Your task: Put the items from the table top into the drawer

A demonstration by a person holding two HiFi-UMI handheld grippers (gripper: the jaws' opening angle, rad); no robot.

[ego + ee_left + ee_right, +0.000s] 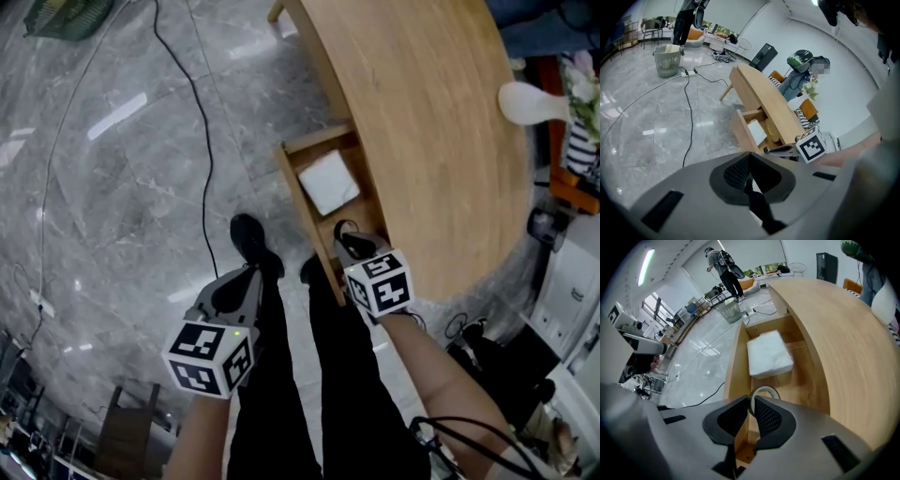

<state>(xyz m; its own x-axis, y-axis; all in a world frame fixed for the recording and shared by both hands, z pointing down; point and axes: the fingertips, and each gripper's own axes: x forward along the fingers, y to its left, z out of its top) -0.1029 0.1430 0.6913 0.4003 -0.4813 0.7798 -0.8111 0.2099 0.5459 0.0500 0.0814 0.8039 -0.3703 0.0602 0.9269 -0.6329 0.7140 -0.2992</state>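
Observation:
The wooden drawer (298, 202) stands pulled out from the curved wooden table (441, 122), and a white flat packet (328, 181) lies inside it. My right gripper (352, 242) hangs over the drawer's near end, shut on a thin dark ring (764, 392) that looks like a roll of tape. The ring stands on edge between the pads, just in front of the white packet (768, 355). My left gripper (241, 281) is over the floor to the left of the drawer, with its jaws together and nothing between them. In the left gripper view, the drawer (743, 133) and my right gripper's marker cube (811, 145) lie ahead.
A white rounded object (530, 101) lies on the table's far right. A black cable (202, 141) runs across the grey marble floor. The person's legs and black shoes (251, 242) are below the drawer. A mesh bin (666, 61) and another person stand further back in the room.

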